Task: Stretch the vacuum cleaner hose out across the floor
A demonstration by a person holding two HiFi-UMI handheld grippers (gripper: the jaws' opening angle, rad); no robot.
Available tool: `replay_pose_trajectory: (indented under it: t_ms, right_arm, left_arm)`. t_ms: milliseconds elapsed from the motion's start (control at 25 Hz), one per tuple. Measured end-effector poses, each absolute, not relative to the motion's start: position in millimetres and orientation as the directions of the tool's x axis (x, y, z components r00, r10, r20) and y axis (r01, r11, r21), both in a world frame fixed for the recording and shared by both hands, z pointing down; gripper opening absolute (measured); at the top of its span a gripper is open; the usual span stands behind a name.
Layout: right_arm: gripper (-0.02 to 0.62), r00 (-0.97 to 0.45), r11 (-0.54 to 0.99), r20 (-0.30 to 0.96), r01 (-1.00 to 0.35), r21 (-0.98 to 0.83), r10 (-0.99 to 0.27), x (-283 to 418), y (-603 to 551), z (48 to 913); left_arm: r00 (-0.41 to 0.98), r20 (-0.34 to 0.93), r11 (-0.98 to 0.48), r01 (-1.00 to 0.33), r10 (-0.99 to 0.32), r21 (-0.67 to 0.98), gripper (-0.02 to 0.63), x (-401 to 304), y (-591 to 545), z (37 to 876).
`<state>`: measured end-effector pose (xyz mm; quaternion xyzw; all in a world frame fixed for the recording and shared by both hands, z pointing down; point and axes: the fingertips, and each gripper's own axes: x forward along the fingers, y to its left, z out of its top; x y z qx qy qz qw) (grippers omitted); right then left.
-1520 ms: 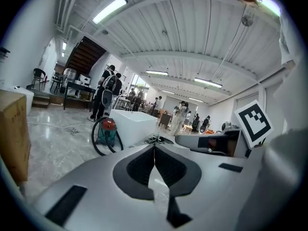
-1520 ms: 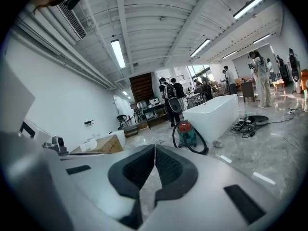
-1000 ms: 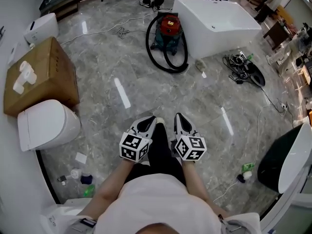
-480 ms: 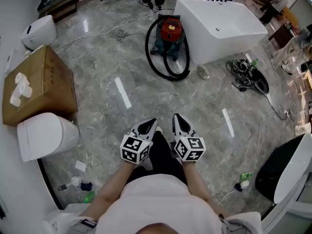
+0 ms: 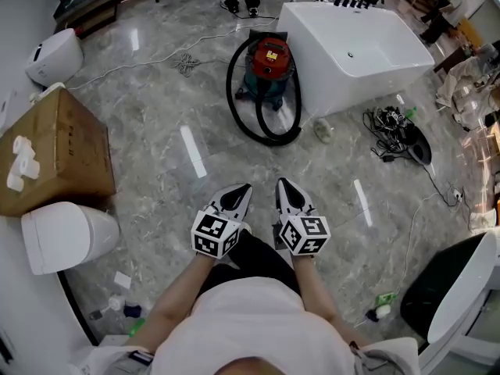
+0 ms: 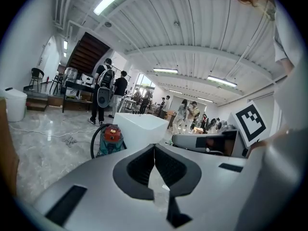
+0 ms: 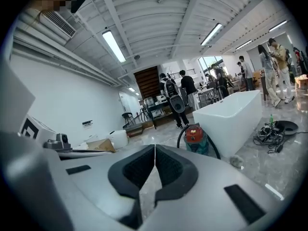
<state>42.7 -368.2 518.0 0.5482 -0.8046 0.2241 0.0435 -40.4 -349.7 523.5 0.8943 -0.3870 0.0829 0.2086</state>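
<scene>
Along the left edge of the grey marble floor [image 5: 168, 178] stands a white toilet [image 5: 53, 55]. Below it in the head view is a brown cardboard box [image 5: 62, 158] with paper rolls [image 5: 19, 162] on top, and then a second toilet [image 5: 66, 237]. A white cord [image 5: 156, 53] trails across the floor towards the far edge.

The left tool [image 5: 241, 194] is held out level in front of the person. Its jaws are pressed together with nothing between them, as the left gripper view shows plainly. Beyond it, well apart from both tools, the red-topped vacuum cleaner [image 5: 268, 59] sits on the floor close to the bathtub's near-left corner. Its black hose [image 5: 230, 92] lies coiled in loops, running round the machine's left side and curling in front of it. No tool touches the hose.

The right tool [image 5: 285, 192] is just beside the left one and points the same way. Its jaws are likewise closed tight and empty.

Further right stands the white bathtub [image 5: 367, 49]. Past its near corner a tangle of dark cables [image 5: 388, 123] lies on the floor beside a black round object [image 5: 414, 143].
</scene>
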Motion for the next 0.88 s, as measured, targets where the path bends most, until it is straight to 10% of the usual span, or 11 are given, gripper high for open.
replay_pose_trajectory:
  t_ms: [880]
  right_arm:
    - [0.015,-0.401,0.255,0.384,-0.89,-0.377,-0.832,51,-492,557]
  left_arm:
    - [0.728,0.315,-0.636,-0.685,-0.609,0.355,0.009,-21,-482,548]
